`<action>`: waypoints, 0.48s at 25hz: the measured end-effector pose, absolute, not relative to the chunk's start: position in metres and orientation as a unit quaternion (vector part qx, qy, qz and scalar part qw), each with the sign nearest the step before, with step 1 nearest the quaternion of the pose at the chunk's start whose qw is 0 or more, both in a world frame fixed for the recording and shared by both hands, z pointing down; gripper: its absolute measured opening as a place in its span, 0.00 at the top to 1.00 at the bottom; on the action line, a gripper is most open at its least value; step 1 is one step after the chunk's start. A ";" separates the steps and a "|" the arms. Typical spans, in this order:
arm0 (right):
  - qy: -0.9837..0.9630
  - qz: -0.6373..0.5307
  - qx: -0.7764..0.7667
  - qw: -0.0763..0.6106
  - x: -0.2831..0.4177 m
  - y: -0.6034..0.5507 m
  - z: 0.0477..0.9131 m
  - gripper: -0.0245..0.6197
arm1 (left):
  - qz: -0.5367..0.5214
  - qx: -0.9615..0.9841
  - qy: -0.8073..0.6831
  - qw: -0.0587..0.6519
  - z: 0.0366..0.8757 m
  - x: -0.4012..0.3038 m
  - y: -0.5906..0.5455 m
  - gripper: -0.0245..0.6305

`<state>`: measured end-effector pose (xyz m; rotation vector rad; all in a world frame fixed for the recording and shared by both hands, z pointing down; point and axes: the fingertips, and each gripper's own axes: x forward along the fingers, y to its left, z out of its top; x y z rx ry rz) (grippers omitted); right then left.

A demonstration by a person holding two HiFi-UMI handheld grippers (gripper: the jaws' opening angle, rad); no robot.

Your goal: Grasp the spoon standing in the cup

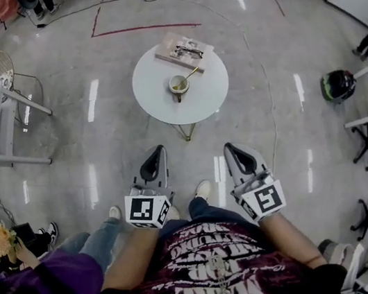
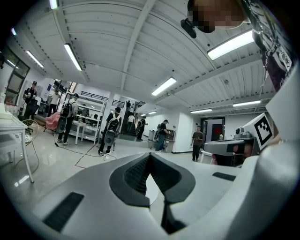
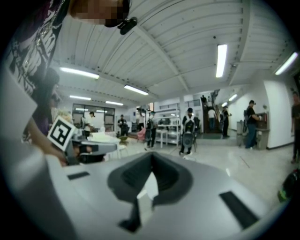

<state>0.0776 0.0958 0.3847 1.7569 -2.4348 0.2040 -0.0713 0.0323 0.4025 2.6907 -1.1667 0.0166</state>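
Nothing done yet; spoon untouched in cup.
Left claw and right claw closed, empty; well short of tabletop.

Bright ceiling strip lights, floor glare, fisheye edges, right gripper view perhaps soft

Glossy pale floor with light streaks, matt white table upper centre, brassy metal spoon, smooth grey plastic left gripper and right gripper, ribbed black pads
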 end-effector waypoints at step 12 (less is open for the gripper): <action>-0.823 0.066 0.561 0.057 0.113 0.072 0.383 0.92 | 0.004 0.900 -0.427 0.084 0.390 -0.044 0.011 0.93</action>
